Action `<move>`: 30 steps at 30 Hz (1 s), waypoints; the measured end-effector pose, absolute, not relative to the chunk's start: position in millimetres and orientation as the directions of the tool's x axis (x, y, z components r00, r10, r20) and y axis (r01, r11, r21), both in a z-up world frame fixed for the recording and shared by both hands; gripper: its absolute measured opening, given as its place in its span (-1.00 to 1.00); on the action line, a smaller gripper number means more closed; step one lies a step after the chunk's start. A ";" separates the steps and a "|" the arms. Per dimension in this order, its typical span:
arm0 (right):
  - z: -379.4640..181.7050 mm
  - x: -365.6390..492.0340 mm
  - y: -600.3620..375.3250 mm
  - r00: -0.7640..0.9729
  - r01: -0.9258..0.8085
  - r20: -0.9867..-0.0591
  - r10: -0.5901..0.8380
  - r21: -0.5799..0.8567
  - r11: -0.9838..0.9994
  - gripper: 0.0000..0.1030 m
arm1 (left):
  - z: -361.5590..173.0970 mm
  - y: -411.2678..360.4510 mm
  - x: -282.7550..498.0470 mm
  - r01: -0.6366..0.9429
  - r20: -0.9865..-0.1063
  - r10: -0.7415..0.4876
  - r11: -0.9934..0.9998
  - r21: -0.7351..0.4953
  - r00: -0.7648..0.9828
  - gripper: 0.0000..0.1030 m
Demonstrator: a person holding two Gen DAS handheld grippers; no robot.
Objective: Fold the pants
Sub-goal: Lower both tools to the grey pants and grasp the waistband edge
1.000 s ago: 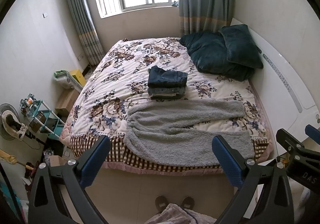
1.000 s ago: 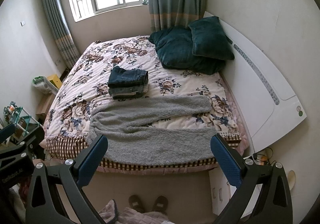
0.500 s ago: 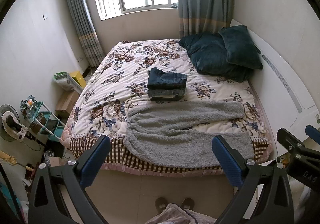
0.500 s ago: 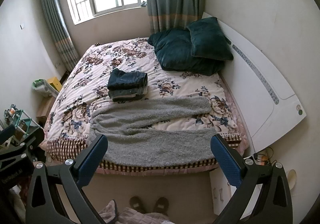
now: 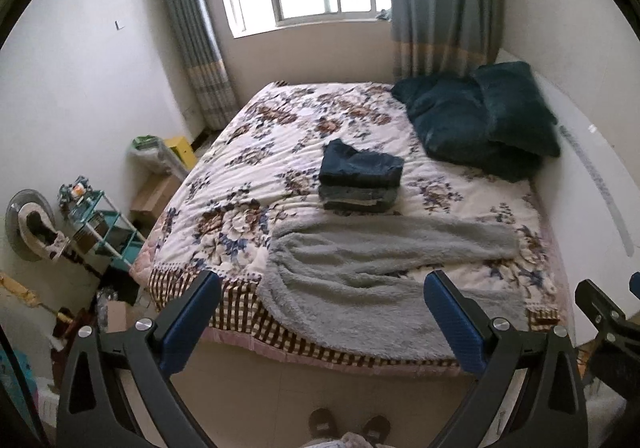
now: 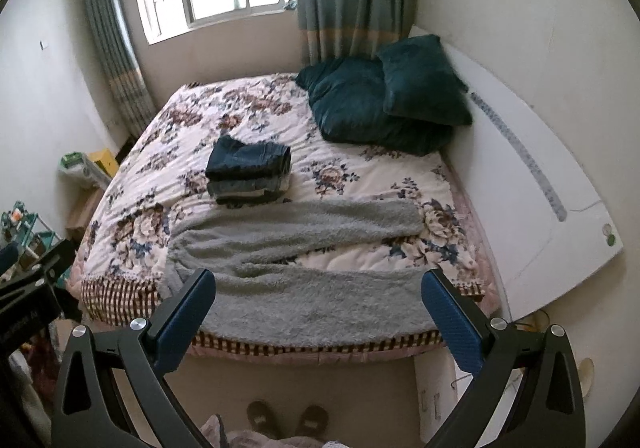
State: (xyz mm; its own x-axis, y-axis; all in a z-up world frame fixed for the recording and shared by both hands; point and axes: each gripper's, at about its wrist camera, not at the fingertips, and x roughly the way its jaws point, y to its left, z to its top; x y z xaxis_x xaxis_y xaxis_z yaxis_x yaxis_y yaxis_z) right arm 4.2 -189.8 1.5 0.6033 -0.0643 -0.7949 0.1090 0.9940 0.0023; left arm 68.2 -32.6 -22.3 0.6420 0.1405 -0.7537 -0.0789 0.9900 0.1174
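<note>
Grey fleece pants (image 5: pixel 372 272) lie spread flat across the near edge of the floral bed (image 5: pixel 248 167), legs pointing right, waist at the left; they also show in the right wrist view (image 6: pixel 288 268). A stack of folded dark jeans (image 5: pixel 360 175) sits behind them mid-bed, seen too in the right wrist view (image 6: pixel 248 171). My left gripper (image 5: pixel 322 288) is open and empty, held above the floor in front of the bed. My right gripper (image 6: pixel 318 286) is open and empty, beside it to the right.
Dark teal pillows (image 5: pixel 480 127) rest at the head of the bed on the right, against a white headboard (image 6: pixel 540 183). A teal shelf rack (image 5: pixel 100 224), boxes and clutter stand left of the bed. Slippers (image 6: pixel 284 418) are on the floor below.
Both views have drifted slightly, with the bed sitting a little lower and closer in frame. Both grippers stay open and empty; the pants have not moved.
</note>
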 end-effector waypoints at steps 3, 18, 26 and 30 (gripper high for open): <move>-24.8 32.4 -191.4 0.587 0.098 -0.807 -0.068 -0.013 0.995 1.00 | -43.4 -35.6 89.9 -0.098 -0.764 0.171 0.985 0.141 0.623 1.00; -215.5 237.1 -214.9 0.382 0.196 -0.919 -0.096 -0.021 0.980 1.00 | -197.6 -36.7 264.7 -0.023 -0.879 0.209 0.975 0.220 0.429 1.00; -348.8 391.3 -198.1 0.222 0.047 -0.969 -0.107 -0.099 0.994 1.00 | -320.3 -60.4 404.7 0.288 -0.896 0.222 0.894 0.345 0.385 1.00; -426.9 458.2 -186.7 0.186 -0.092 -0.976 -0.117 -0.135 0.986 1.00 | -393.3 -72.4 465.1 0.442 -0.917 0.231 0.820 0.364 0.327 0.99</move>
State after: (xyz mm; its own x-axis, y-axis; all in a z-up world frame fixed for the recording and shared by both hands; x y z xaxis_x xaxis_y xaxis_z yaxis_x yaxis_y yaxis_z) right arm 458.2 -186.7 -426.9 0.1863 -0.1166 -0.9756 -0.0921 0.9865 -0.1355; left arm 465.1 -72.4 -393.3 0.3266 0.2305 -0.9166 0.4419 0.8201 0.3636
